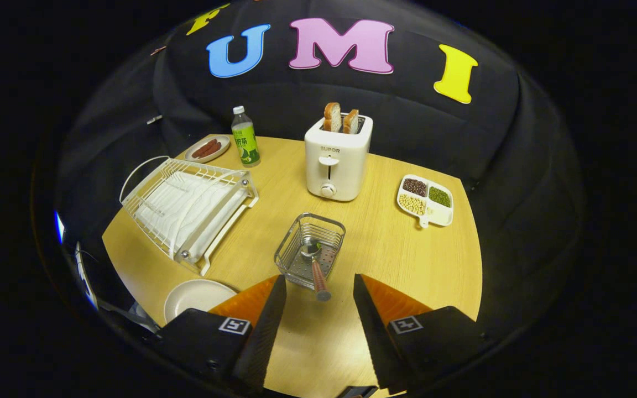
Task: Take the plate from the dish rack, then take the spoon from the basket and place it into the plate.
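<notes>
On the wooden table (407, 260), the gripper (318, 293) is hovering wide open before the spoon (315, 266) (handle jutting over the basket (291, 251) rim); a skewed grasp risks tipping it.

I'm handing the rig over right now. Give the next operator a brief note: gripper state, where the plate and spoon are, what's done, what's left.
Gripper: open, holding nothing, fingers either side of the spoon handle's tip.
Plate: out of the dish rack, flat on the table beside the left finger.
Spoon: in the basket, bowl down, handle leaning over the rim toward the fingers.
Done: plate taken out.
Left: grasp spoon, place it in the plate.
</notes>
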`<state>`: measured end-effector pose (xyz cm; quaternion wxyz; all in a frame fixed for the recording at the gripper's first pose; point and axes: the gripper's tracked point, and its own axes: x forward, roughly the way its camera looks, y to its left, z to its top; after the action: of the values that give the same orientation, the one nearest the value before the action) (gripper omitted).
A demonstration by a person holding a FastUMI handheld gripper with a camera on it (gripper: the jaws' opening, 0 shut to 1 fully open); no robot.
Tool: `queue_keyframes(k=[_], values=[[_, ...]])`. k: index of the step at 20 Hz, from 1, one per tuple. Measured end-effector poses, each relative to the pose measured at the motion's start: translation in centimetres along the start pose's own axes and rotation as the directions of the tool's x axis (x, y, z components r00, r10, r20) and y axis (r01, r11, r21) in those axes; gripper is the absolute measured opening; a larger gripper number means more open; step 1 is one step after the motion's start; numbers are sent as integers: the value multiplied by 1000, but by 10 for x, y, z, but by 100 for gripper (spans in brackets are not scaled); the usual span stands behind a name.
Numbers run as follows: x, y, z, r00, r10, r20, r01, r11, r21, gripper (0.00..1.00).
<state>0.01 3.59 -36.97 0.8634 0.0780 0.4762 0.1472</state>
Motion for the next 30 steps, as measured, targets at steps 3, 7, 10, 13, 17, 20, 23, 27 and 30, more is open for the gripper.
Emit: queue_keyframes(k=[3, 7, 10, 13, 17, 20, 23, 27, 30], values=[[15, -5, -6, 999, -5, -34, 6, 1000, 23, 63], [23, 1, -11, 998, 22, -62, -18, 998, 62, 37], [28, 5, -10, 997, 42, -65, -36, 995, 98, 23], [25, 10, -10, 997, 54, -63, -48, 995, 82, 15], [20, 10, -7, 999, 26, -34, -24, 998, 50, 10], [15, 9, -4, 1000, 16, -26, -14, 997, 70, 10], [4, 6, 0, 1000, 9, -8, -9, 996, 92, 10], [-17, -1, 9, 1000, -4, 30, 0, 993, 115, 10], [-39, -2, 20, 997, -11, 76, 1, 991, 132, 10]])
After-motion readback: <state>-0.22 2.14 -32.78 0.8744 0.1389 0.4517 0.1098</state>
